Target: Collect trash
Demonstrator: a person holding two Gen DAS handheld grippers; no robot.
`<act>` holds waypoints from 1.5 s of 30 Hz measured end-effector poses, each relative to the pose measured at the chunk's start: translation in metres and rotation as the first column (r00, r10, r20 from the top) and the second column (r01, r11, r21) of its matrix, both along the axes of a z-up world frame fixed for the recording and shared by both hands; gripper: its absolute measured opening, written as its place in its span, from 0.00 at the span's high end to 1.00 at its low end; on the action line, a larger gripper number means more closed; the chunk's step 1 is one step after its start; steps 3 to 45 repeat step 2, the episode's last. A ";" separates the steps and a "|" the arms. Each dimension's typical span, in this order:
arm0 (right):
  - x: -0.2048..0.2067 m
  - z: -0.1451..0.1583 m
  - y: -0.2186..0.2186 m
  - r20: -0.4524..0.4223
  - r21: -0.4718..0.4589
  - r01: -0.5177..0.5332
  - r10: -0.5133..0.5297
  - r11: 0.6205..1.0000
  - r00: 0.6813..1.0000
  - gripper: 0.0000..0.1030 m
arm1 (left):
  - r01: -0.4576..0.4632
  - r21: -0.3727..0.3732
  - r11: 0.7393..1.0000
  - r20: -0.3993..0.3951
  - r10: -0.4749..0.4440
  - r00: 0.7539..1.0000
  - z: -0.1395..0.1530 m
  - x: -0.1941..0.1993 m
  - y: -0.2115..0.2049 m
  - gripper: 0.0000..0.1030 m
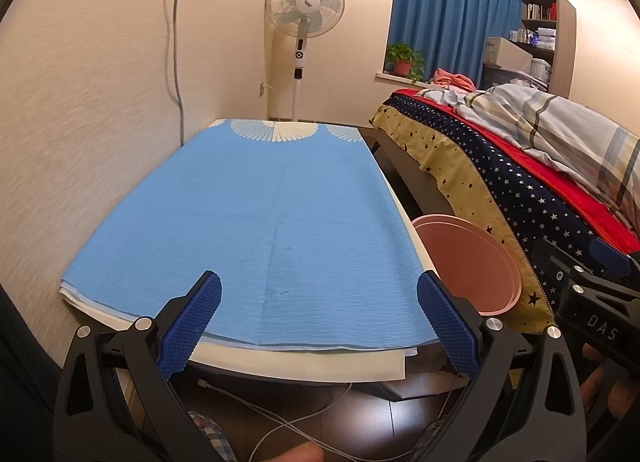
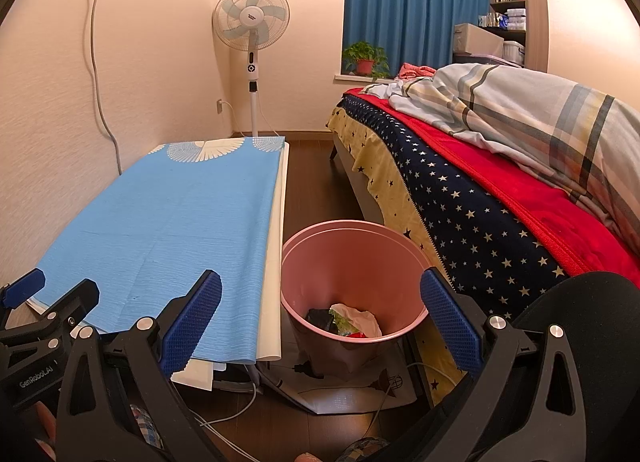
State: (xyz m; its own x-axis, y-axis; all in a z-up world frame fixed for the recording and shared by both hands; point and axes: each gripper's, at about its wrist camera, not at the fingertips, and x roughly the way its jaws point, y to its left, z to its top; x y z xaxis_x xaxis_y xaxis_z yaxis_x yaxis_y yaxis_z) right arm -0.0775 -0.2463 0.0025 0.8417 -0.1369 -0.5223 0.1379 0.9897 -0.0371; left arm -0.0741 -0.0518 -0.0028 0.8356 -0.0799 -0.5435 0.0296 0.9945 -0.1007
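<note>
Both grippers were spread wide and empty: the left gripper (image 1: 318, 318) hovered over the blue tablecloth (image 1: 256, 214), the right gripper (image 2: 320, 318) above the pink wastebasket (image 2: 352, 262), where crumpled trash (image 2: 352, 320) lay, between table and bed (image 2: 500, 198).

Pink bin (image 2: 352, 262) stands open-topped, wedged between table (image 2: 276, 222) and bed (image 2: 460, 202).

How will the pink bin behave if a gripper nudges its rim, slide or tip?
The pink bin looks like thin plastic and holds only a few scraps of trash at the bottom, so it is probably light and would slide on the smooth dark floor. It widens toward the top, so a high push may tip it. The rim may flex slightly.
</note>
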 end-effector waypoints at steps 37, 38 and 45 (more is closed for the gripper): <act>0.000 0.000 0.000 0.000 0.000 0.000 0.000 1.000 1.000 0.05 | 0.003 0.000 1.000 0.000 -0.003 1.000 0.000 0.001 0.000 0.08; 0.000 0.000 0.000 0.000 0.000 0.000 0.000 1.000 1.000 0.05 | 0.003 0.000 1.000 0.000 -0.003 1.000 0.000 0.001 0.000 0.08; 0.000 0.000 0.000 0.000 0.000 0.000 0.000 1.000 1.000 0.05 | 0.003 0.000 1.000 0.000 -0.003 1.000 0.000 0.001 0.000 0.08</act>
